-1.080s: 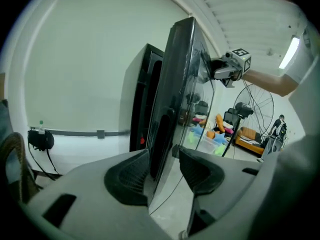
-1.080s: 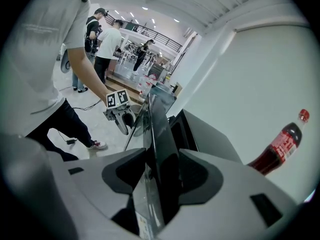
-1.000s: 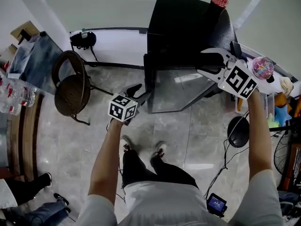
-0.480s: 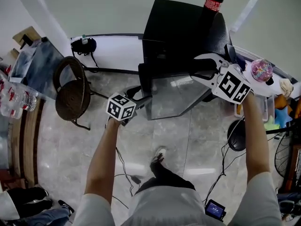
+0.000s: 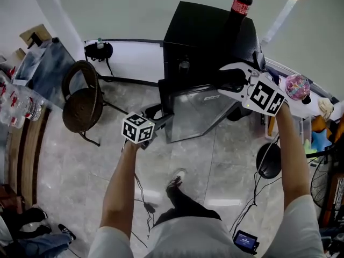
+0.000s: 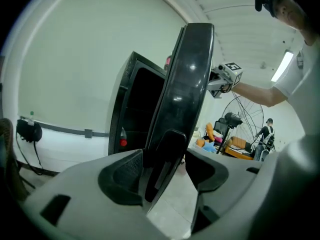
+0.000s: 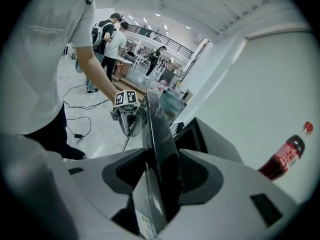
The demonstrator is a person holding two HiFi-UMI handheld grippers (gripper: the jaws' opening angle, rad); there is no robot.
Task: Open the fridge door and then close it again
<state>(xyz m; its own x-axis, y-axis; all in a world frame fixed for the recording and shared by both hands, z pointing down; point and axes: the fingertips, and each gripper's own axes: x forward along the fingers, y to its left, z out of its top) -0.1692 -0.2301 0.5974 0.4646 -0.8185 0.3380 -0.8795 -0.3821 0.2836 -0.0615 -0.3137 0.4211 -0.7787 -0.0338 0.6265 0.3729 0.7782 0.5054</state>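
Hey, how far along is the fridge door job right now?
Done: the fridge door stands swung open from the fridge. In hand: the right tongs are clamped on the door's edge; the left tongs have just been opening, with the door's free edge between them but not gripped. Left: swing the door shut.

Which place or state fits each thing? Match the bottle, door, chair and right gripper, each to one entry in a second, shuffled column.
Column one:
1 bottle
2 door
3 chair
4 right gripper

Column two:
A shut on the door's edge
B upright on the fridge
C ajar
D on the floor, apart from the fridge

Pairs: 1-B, 2-C, 3-D, 4-A
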